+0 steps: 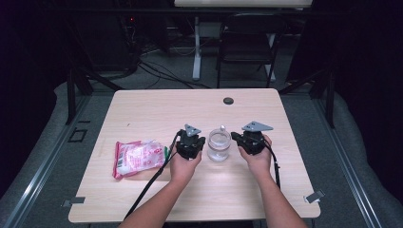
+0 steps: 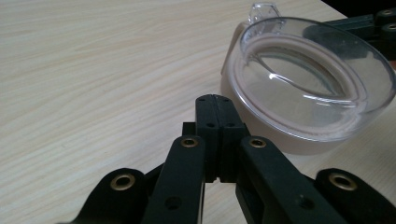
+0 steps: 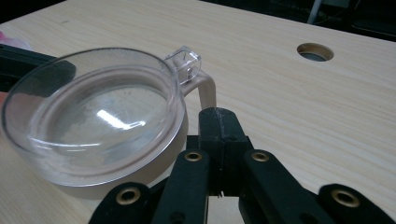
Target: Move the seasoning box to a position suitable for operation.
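At the left of the table (image 1: 142, 109) lies a pink and white packet (image 1: 139, 158), well apart from the work and, I judge, no hazard unless the left forearm sweeps back over it. Next comes the left gripper (image 1: 191, 142), held just left of the jar; in the left gripper view its jaws stand pressed together with nothing between them, their tips (image 2: 213, 100) close beside the lid's rim but not touching it. In the middle, near the person's edge of the table, stands the clear-lidded jar (image 1: 219, 144), upright, its long axis vertical and its round transparent lid (image 2: 310, 79) facing up; the small clear tab on the lid (image 3: 186, 61) and the pale handle below it (image 3: 205, 91) point to the far side of the table. To the right, the right gripper (image 1: 251, 140) is also shut on nothing, its tips (image 3: 219, 122) just beside the handle; whether they touch it I cannot tell. The likely trouble from here: with both tongs closed, neither can take hold, so a push from either side would slide or tip the jar rather than steady it, and the lid, if only resting loose, could pop off. A nudge on the handle would spin the jar and turn the tab away from reach. Far right, the table hole (image 3: 315, 52) plays no part
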Demonstrator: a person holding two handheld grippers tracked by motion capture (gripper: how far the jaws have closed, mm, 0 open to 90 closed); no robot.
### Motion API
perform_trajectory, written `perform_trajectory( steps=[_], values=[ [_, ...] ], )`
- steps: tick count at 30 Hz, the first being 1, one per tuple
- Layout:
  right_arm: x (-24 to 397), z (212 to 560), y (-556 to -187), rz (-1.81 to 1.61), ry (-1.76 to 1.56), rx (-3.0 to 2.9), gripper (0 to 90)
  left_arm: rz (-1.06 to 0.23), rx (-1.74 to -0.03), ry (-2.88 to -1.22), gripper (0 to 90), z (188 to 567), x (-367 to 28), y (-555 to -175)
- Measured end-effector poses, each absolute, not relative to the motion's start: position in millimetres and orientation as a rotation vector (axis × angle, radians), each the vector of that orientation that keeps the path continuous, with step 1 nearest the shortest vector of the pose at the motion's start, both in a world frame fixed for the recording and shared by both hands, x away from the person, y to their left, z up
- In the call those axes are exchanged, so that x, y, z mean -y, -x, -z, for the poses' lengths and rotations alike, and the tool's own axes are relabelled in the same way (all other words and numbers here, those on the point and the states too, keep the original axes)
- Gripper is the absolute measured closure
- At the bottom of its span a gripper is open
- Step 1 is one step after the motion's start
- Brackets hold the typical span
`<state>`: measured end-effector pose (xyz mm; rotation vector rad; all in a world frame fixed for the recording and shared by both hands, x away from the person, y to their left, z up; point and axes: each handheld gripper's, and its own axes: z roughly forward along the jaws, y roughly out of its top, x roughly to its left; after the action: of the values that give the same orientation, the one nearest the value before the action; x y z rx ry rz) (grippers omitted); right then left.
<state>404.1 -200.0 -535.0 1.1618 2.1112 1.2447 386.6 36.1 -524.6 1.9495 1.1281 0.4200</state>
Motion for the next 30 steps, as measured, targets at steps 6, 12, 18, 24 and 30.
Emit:
perform_trajectory(
  steps=[6,12,18,24,30],
  values=[
    [196,536,-405,-1.251,-1.165,-2.124,90.0,-0.435,-1.125,-1.965,90.0,528,-32,-386],
    [192,535,-401,-1.266,-1.154,-2.163,90.0,-0.423,-1.127,-1.973,90.0,527,-39,-388],
    [189,533,-388,-1.244,-1.129,-2.189,90.0,-0.399,-1.075,-1.993,90.0,527,-44,-384],
    [189,531,-370,-1.216,-1.159,-2.182,90.0,-0.368,-1.01,-2.026,90.0,527,-46,-374],
    [185,528,-334,-1.189,-1.169,-2.203,90.0,-0.293,-0.902,-2.051,90.0,526,-58,-353]
  ],
)
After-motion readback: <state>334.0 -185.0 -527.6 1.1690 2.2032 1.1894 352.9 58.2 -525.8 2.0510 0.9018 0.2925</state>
